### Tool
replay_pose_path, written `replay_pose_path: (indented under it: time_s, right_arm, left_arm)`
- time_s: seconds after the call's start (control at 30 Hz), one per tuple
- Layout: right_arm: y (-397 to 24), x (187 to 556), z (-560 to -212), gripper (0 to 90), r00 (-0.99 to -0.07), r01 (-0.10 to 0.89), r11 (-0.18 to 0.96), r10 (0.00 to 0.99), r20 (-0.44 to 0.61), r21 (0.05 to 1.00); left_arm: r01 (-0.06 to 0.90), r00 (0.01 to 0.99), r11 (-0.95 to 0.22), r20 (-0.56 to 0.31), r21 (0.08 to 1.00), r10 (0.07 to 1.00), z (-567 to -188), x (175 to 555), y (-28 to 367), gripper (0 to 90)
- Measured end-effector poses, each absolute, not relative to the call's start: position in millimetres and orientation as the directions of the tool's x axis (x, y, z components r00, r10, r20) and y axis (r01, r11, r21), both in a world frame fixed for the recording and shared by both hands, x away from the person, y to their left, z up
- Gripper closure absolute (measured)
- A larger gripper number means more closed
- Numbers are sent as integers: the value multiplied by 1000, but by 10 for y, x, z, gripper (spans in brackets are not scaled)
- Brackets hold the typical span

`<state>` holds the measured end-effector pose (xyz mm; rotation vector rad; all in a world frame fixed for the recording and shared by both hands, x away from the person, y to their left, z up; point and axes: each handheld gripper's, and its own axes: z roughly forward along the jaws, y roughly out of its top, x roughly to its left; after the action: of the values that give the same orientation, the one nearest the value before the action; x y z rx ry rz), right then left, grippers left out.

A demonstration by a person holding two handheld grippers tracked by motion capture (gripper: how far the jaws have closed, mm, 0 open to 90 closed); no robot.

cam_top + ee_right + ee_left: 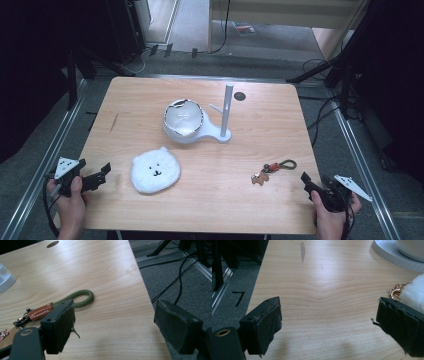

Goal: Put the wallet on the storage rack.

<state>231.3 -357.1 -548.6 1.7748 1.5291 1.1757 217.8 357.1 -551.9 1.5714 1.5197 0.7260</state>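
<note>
On the wooden desk (150, 105), a white stand (226, 117) with a cup (183, 118) on its base stood at the middle, a white plush bear face (155, 170) lay near the front left, and a keychain (272, 170) with a green cord loop lay near the front right. The left gripper (102, 172) and the right gripper (306, 181) hovered at the desk's front corners, jaws apart and empty. Judging by that, nothing was yet picked up; the keychain, just ahead of the right gripper, remained to be grasped.

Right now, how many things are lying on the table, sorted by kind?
Plush bear face: 1
Keychain with green loop: 1
White stand with post: 1
White cup on that stand: 1
Total: 4
</note>
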Motion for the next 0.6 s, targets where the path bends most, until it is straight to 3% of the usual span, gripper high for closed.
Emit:
replay_pose_path:
  time_s: [0.6]
  right_arm:
    - [-3192, 2297, -5283, 153, -67, 521, -130, 979, 192, 844]
  left_arm:
    - [493, 131, 65, -148, 867, 980, -5517, 2146, 3588, 69]
